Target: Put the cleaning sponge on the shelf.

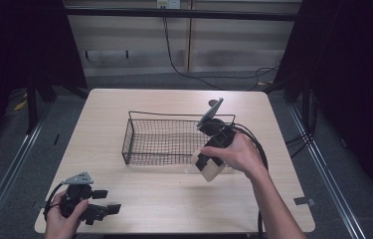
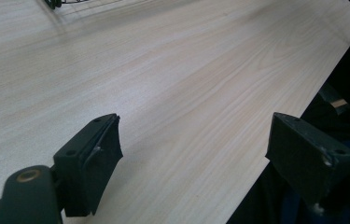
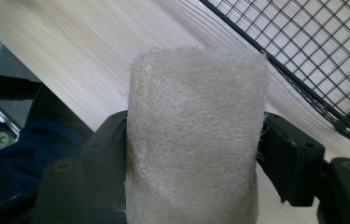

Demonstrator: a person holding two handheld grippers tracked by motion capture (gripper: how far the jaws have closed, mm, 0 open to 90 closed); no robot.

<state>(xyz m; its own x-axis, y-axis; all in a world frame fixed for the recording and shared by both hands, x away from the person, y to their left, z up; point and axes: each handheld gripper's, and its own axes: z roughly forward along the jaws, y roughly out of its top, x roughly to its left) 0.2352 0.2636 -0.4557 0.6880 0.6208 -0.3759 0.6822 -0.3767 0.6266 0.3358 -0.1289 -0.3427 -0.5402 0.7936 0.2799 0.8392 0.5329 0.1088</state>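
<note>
The worktop (image 1: 164,199) is pale wood-grain laminate with rounded corners, matte and smooth. Left of the basket and nearer the person, the left tongs (image 1: 105,201) lie low over the front corner, held in a hand; the left gripper view shows their two blocky black jaws standing wide apart with nothing but bare laminate between them (image 2: 193,154).

The basket (image 1: 141,137) is a shallow rectangular tray of thin black wire mesh with a raised rim rail, standing at the middle of the worktop.

Just off the basket's right front corner, the right tongs (image 1: 207,166) grip a sponge (image 1: 213,170). From above, the sponge is a small cream block. The right gripper view shows far more: a stubby roll of coarse, fibrous, loofah-like weave (image 3: 193,135), off-white, fuzzy at its edges, pinched on both sides by the black pads, with the basket's mesh wall just beside it.
</note>
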